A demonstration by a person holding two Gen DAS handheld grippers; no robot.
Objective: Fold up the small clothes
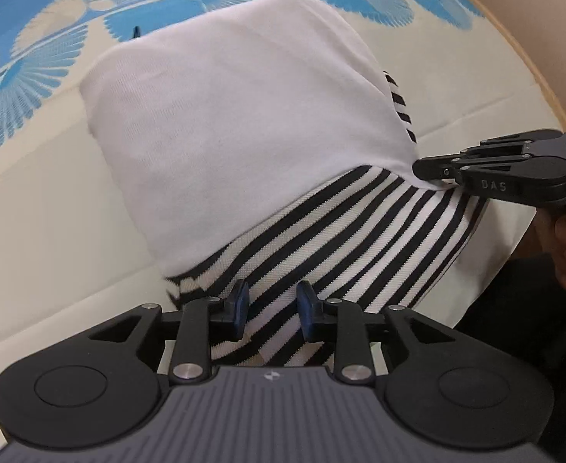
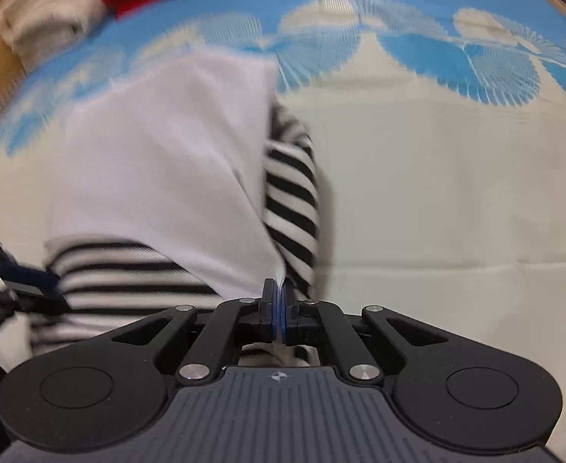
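Already part-folded, the small white knit garment with black-and-white striped sleeves (image 1: pixel 244 123) lies on the cream cloth with blue fan print (image 1: pixel 43 193) covering the tabletop, its plain ribbed body doubled over the stripes. From the left wrist, the left tool (image 1: pixel 271 308) hovers with its jaws apart above a striped sleeve, gripping nothing.

From the right wrist, the right tool (image 2: pixel 279 308) is clamped on the white fold's corner. Judging by this, the fold still needs laying flat and the sleeves tucking.
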